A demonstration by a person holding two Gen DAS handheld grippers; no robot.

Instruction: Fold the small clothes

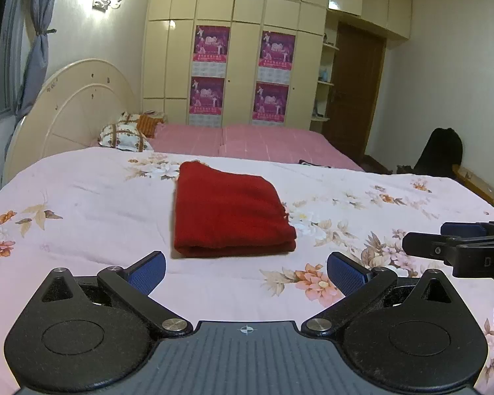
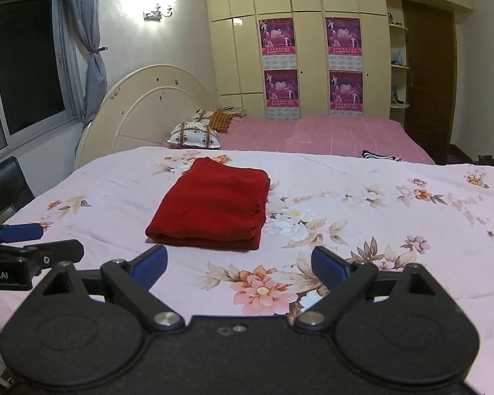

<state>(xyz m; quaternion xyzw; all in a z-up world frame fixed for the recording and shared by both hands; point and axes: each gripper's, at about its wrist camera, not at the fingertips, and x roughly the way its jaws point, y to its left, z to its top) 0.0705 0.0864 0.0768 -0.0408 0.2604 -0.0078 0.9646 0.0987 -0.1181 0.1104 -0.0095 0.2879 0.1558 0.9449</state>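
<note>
A red cloth [image 1: 227, 212] [image 2: 214, 207] lies folded into a thick rectangle on the floral pink sheet [image 1: 82, 197] [image 2: 378, 204], its folded edge toward me. My left gripper [image 1: 245, 270] hovers just short of that near edge, open, with nothing between its blue pads. My right gripper [image 2: 238, 265] also stands open and empty, close to the cloth's near edge. Each gripper shows in the other's view: the right gripper's fingers [image 1: 444, 247] at the right edge, the left gripper's fingers [image 2: 33, 247] at the left edge.
The bed continues behind with a pink sheet [image 1: 263, 141], patterned pillows [image 1: 125, 135] and a cream headboard [image 1: 72, 115]. A wardrobe with posters [image 1: 240, 75] fills the back wall beside a brown door [image 1: 355, 92]. A dark bag [image 1: 439, 151] sits right; a black chair [image 2: 3, 184] left.
</note>
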